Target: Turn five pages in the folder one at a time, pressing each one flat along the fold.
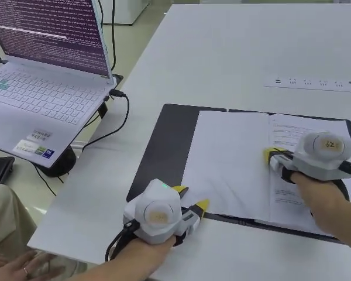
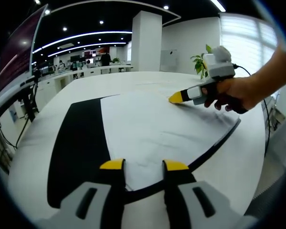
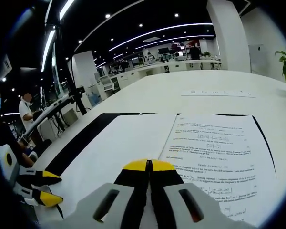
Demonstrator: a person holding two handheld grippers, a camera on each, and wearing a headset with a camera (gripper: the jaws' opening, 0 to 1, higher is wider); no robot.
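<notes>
Illegibly small page print (image 3: 214, 143); laptop (image 1: 41, 76) cropped at left edge.

Our left gripper (image 2: 145, 166) hangs with jaws parted at the near edge of the open folder (image 2: 81, 143); the right gripper (image 2: 178, 98) touches the white page (image 2: 148, 126).

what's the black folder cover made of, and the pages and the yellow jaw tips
Folder cover: matte black, flat and stiff-looking, likely plastic or coated board; can't tell which. Pages: thin white paper, with soft ripples and printed text on the right-hand sheet. Yellow fingertips: smooth, faintly glossy, probably moulded plastic or rubber.
</notes>
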